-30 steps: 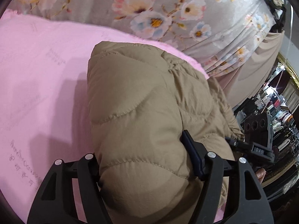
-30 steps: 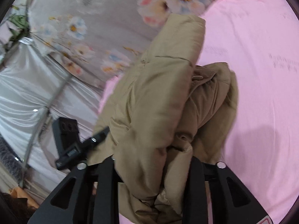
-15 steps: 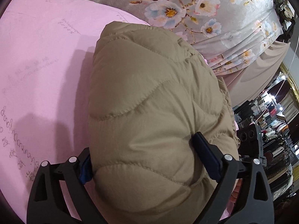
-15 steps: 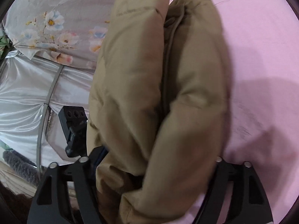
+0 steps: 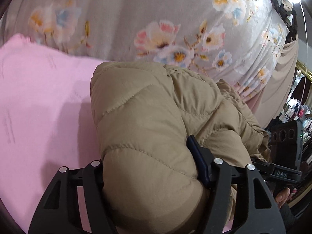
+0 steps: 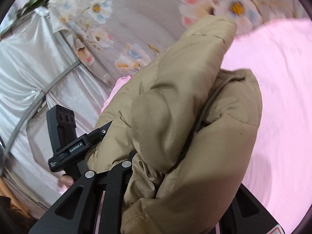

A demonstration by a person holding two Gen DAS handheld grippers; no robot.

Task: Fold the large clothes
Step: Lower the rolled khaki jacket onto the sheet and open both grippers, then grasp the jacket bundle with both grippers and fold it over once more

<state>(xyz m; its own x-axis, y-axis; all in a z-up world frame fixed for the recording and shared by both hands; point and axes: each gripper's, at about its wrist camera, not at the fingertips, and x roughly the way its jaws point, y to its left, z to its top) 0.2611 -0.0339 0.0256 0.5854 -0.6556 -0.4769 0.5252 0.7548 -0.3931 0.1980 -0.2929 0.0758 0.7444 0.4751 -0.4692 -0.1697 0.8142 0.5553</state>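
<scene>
A tan quilted puffer jacket (image 5: pixel 148 107) is bunched into a thick bundle over the pink sheet (image 5: pixel 39 97). My left gripper (image 5: pixel 148 156) has its jaws closing on one end of it. The blue pad (image 5: pixel 197 156) digs into the padding, and the other finger is hidden behind the bulge. In the right wrist view the same jacket (image 6: pixel 185 78) shows folded layers. My right gripper (image 6: pixel 185 167) is closing its jaws on those folds, which fill the gap. Its right finger is buried under the cloth.
Grey floral fabric (image 5: pixel 156 19) hangs behind the pink sheet (image 6: pixel 282 97). A silver satin drape (image 6: pixel 29 68) is at the left, a beige curtain (image 5: pixel 282 78) and cluttered shop shelves (image 5: pixel 296 109) at the right. A hand's fingertips (image 5: pixel 282 197) show at the other gripper.
Half a second ago both pairs of jaws stood wider around the jacket; now they are narrower and squeeze it. Both views have swung up toward the floral fabric, and the bundle has lifted.
</scene>
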